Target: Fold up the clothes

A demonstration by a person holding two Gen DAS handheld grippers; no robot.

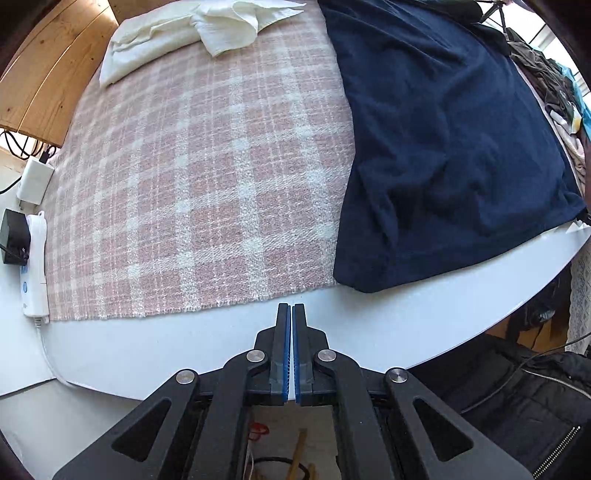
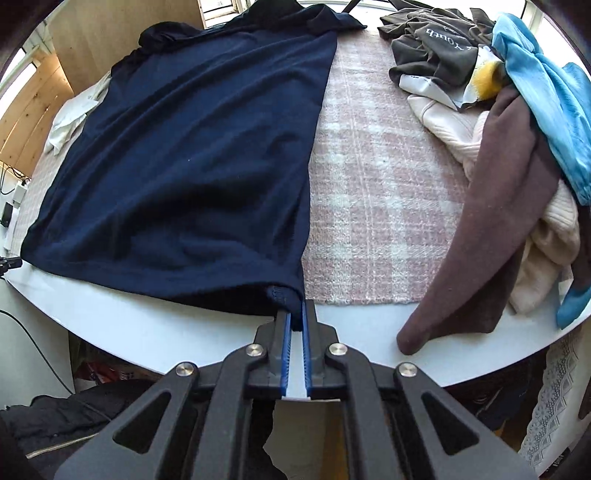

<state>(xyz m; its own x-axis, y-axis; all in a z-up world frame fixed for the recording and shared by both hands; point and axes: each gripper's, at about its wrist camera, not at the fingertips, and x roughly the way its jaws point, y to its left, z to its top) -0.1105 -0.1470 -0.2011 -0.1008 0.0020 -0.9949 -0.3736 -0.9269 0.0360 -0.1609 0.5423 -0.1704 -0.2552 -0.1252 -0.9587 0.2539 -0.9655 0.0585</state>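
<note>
Currently:
right gripper (image 2: 294,314): jaws pinched on near hem corner of navy shirt (image 2: 192,155)
left gripper (image 1: 291,314): jaws nearly touching, nothing between them, over bare white table (image 1: 369,332) edge
navy shirt: spread flat on pink plaid blanket (image 1: 203,184), hem overhanging onto table
clothes pile (image 2: 509,147): right side, apart from shirt
white cloth (image 1: 207,29): far left

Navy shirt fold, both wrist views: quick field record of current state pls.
garment: navy shirt, spread flat on plaid blanket
right tool: shut on the shirt's near corner at the hem
left tool: shut, holds nothing, over white table edge, beside the shirt
unfolded pile: mixed clothes to the shirt's right
also there: white cloth at blanket's far side; power strip at left
</note>
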